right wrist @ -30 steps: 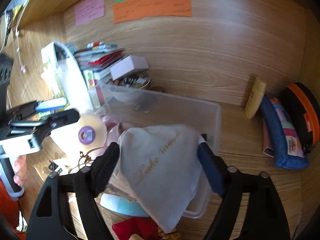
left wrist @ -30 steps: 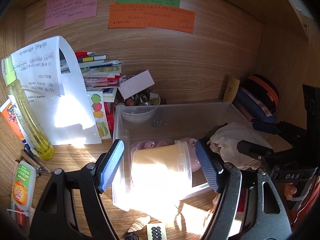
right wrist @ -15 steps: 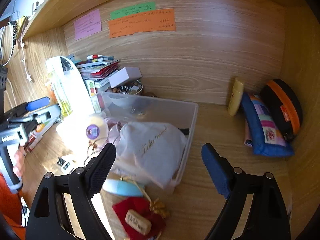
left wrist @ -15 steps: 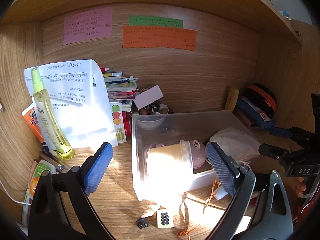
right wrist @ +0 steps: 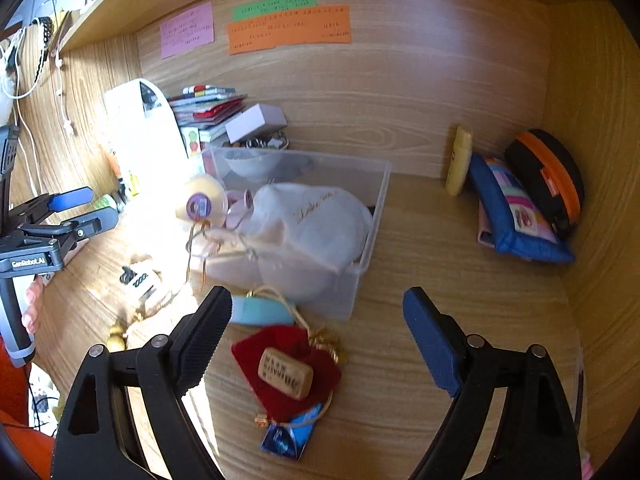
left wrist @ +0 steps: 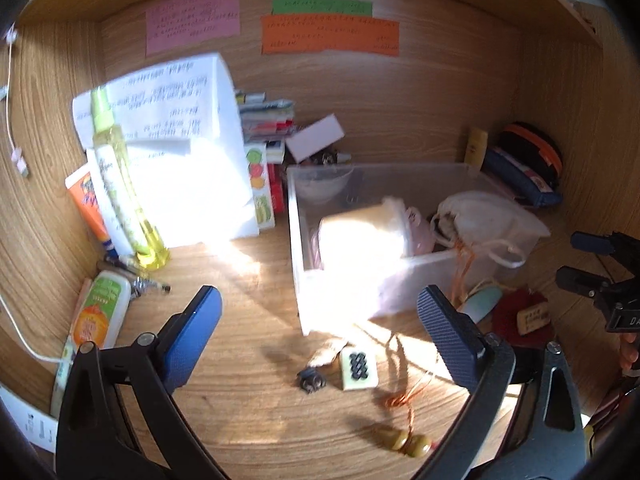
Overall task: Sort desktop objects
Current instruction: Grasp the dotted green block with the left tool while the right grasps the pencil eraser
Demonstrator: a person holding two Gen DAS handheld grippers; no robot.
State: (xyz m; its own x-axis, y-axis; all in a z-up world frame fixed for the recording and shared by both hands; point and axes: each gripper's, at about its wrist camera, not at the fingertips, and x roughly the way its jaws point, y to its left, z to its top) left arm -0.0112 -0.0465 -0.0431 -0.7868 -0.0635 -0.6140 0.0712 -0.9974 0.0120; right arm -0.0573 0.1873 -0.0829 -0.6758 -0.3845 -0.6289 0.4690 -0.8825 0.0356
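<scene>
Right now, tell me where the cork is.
In the right wrist view the cork lies on the red pouch, on the desk just in front of the clear bin.

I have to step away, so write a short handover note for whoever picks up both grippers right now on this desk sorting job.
Left gripper: jaws opening, nothing between them.
Right gripper: open, empty.
Clear bin holds the cream jar, white drawstring pouch and a pink item.
On the desk in front of the bin: mahjong tile, seashell, small black clip, gourd charm on cord, light blue case, red pouch with a cork stamp on it, blue packet.
Left: sort those loose items.
</scene>
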